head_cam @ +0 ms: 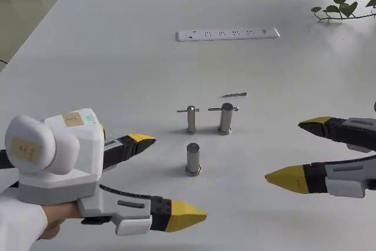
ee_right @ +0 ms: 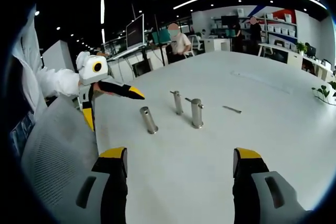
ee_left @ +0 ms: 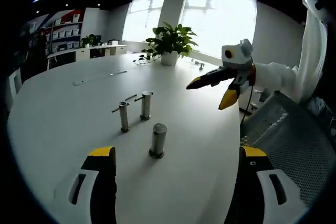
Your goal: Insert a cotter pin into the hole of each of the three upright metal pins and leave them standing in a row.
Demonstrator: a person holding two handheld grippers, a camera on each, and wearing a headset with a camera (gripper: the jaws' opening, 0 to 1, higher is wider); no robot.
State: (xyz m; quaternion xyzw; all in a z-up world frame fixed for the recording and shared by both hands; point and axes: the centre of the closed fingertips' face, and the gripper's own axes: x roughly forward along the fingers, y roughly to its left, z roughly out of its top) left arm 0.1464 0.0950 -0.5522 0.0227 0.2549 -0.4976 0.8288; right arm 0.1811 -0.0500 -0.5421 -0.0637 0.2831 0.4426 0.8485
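While the near pin (head_cam: 193, 159) stands upright on the tabletop (head_cam: 117, 69) with no cotter pin through it, your task is one fitting short. It sits nearer you than the far-left pin (head_cam: 191, 124) and the far-right pin (head_cam: 226, 122), roughly between them and out of their line. Each of those carries a fitted cotter pin (head_cam: 187, 110) through its head. The loose cotter pin (head_cam: 234, 94) lies flat just beyond the far-right pin. Your left hand-held gripper (head_cam: 166, 176) hangs near-left of the group with its jaws spread wide and nothing in them. Your right hand-held gripper (head_cam: 291, 151) waits to the right, likewise spread and empty. Both are well apart from the pins.

Findings on risk:

1. The loose cotter pin is thin and lies flush, so I judge a shallow pinch may skate it across the tabletop or flick it away.
2. It lies close behind the far-right pin. A reach from the near side could clip that pin or its cross-piece and topple finished work.
3. The near pin is free-standing. Pushing a cotter pin sideways into it unbraced would probably tip or slide it, so steady it with your other hand-held gripper.
4. Its hole cannot be made out from here, so expect a misaligned first try.
5. Shifting it into line risks bumping its neighbours.
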